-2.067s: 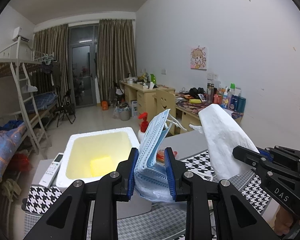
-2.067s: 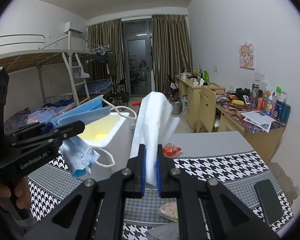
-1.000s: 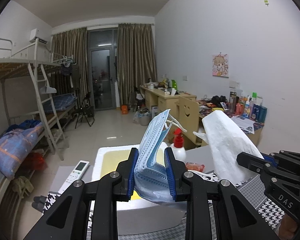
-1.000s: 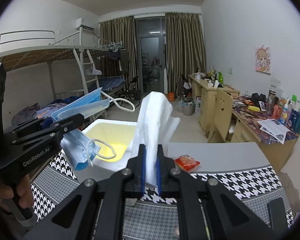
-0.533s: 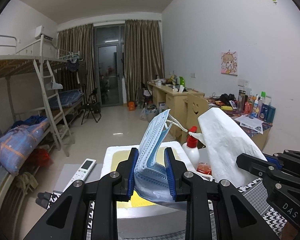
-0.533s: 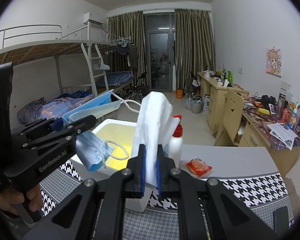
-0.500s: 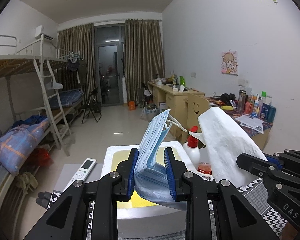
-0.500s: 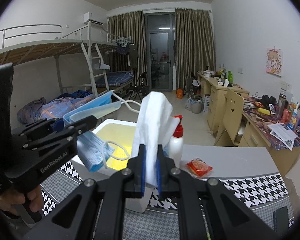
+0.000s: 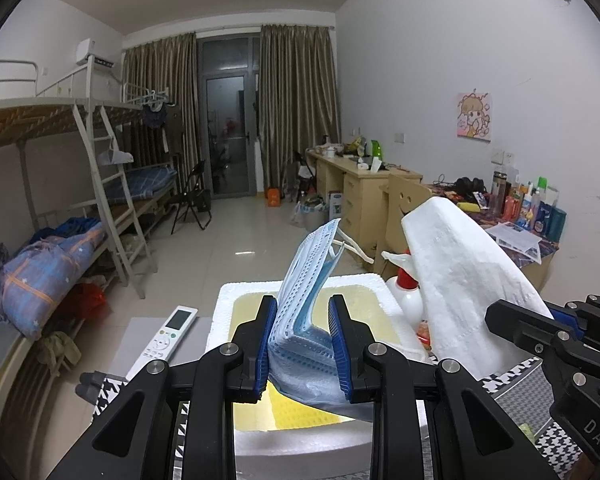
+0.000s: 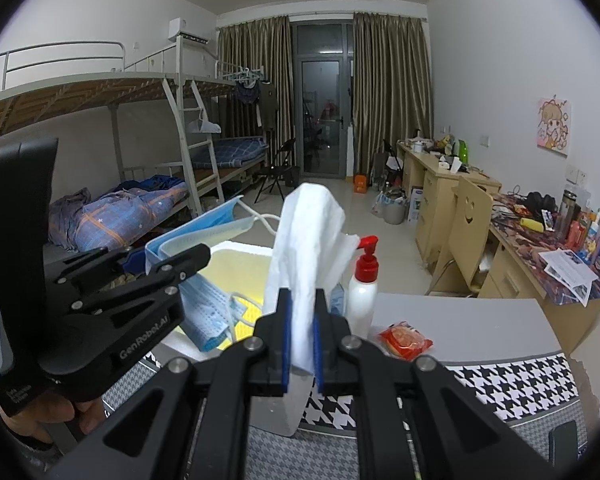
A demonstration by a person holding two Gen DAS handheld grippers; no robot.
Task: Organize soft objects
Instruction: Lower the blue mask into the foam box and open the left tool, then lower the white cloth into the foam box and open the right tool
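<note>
My left gripper (image 9: 303, 344) is shut on a folded stack of blue face masks (image 9: 306, 292), held over the white foam box (image 9: 228, 296) with a yellow inside. The masks also show in the right wrist view (image 10: 204, 312), hanging from the left gripper (image 10: 156, 264). My right gripper (image 10: 300, 338) is shut on a folded white tissue (image 10: 306, 248) that stands upright, just right of the box (image 10: 236, 250). The tissue also shows in the left wrist view (image 9: 460, 280), held by the right gripper (image 9: 540, 332).
A white pump bottle with a red top (image 10: 364, 284) stands beside the box. A red snack packet (image 10: 406, 338) lies on the grey table. A white remote (image 9: 168, 334) lies left of the box. A dark phone (image 10: 564, 446) lies on the houndstooth cloth (image 10: 500, 376).
Both grippers have risen and tilted up while holding their loads. The box now sits lower and nearer under the masks, and the pump bottle has come into the right view.
</note>
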